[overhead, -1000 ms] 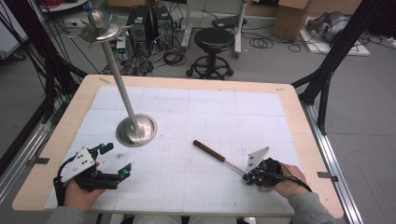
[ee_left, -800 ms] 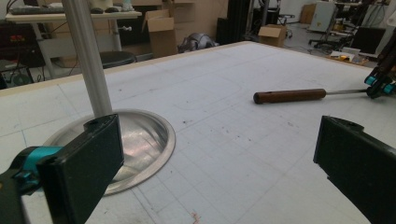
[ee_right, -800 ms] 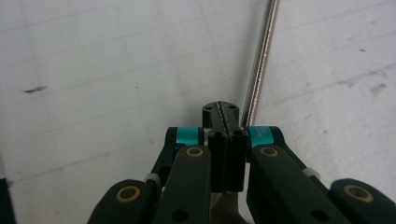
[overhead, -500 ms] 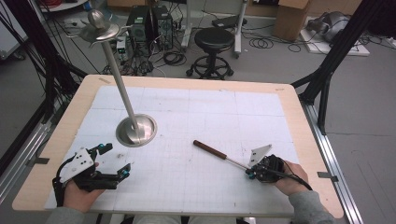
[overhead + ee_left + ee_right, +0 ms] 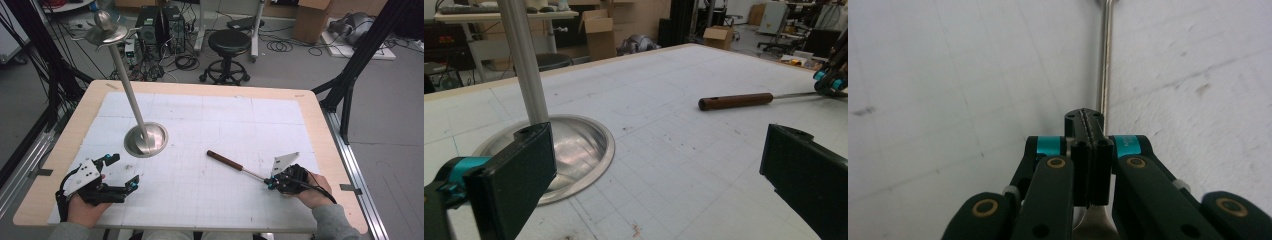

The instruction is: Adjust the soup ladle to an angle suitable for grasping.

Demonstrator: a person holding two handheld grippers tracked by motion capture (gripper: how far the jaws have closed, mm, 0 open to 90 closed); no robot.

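1. Right gripper (image 5: 270,183) clenched tight, jaws pressed together over the metal end of the spoon-like tool (image 5: 235,164)
2. Tool lies flat on the white mat (image 5: 220,120), wooden handle pointing toward the metal stand (image 5: 145,138)
3. Left gripper (image 5: 125,172) released, jaws wide apart, nothing between them

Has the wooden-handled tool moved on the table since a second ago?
No. In the high view the wooden-handled tool lies at the same spot and angle relative to the metal stand base, with the right gripper at its thin shaft.
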